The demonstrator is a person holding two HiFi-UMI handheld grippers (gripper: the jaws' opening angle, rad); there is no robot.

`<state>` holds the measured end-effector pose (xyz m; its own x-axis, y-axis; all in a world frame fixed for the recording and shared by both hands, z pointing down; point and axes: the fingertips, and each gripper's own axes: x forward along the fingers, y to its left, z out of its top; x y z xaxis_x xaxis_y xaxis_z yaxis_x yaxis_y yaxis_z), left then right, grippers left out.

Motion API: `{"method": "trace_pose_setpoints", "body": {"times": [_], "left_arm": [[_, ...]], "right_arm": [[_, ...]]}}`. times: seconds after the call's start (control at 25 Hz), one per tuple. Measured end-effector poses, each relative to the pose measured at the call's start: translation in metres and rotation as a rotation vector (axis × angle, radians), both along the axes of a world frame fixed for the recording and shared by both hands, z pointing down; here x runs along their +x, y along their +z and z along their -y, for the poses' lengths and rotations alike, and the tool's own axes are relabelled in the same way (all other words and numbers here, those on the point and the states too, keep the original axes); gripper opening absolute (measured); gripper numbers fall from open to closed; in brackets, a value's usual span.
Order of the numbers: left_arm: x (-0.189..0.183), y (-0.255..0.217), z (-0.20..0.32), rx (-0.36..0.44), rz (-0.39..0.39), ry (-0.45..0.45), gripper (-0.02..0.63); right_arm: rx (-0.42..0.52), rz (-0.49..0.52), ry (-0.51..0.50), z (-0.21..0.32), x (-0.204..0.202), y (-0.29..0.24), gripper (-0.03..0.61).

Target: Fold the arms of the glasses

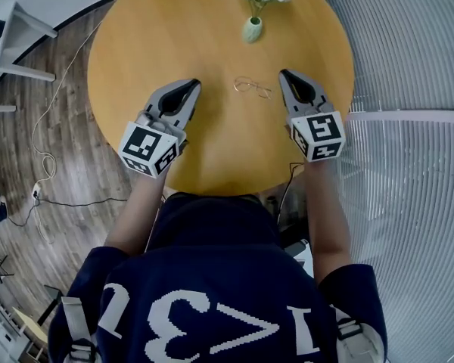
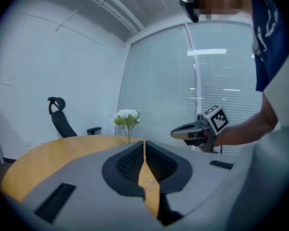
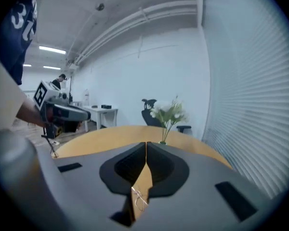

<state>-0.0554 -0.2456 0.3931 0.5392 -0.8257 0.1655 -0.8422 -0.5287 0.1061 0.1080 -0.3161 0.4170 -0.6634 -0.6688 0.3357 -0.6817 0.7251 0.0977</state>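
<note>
1. The left tongs (image 2: 144, 143) are pressed together with nothing between them. The right tongs (image 3: 146, 145) are likewise closed and empty. Both hover above the tabletop (image 1: 174, 44).
2. The glasses (image 1: 253, 87) lie on the tabletop between the two tongs, nearer the right pair and touching neither. A vase of flowers (image 1: 252, 29) stands beyond them.
3. They look like thin wire frames: probably very light, springy and easy to bend. They may skate across the smooth wood when pushed.
4. Whether the arms are open or folded is too small to tell.
5. A sensible hold would have one pair steady the bridge or rim edge, not the lenses. The other would nudge each arm gently near its hinge.
</note>
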Motion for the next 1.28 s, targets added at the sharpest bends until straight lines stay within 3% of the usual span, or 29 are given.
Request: {"method": "trace_pose_setpoints", "body": {"times": [0.28, 0.44, 1.28], "left_arm": [[-0.008, -0.044, 0.003, 0.118, 0.007, -0.06, 0.025], [-0.009, -0.06, 0.001, 0.158, 0.005, -0.067, 0.025], [0.005, -0.088, -0.013, 0.2, 0.005, -0.039, 0.025]], "right_arm": [[0.098, 0.191, 0.197, -0.033, 0.039, -0.075, 0.026], [0.152, 0.222, 0.256, -0.05, 0.048, -0.095, 0.028], [0.212, 0.269, 0.3, -0.08, 0.049, -0.137, 0.029]]}}
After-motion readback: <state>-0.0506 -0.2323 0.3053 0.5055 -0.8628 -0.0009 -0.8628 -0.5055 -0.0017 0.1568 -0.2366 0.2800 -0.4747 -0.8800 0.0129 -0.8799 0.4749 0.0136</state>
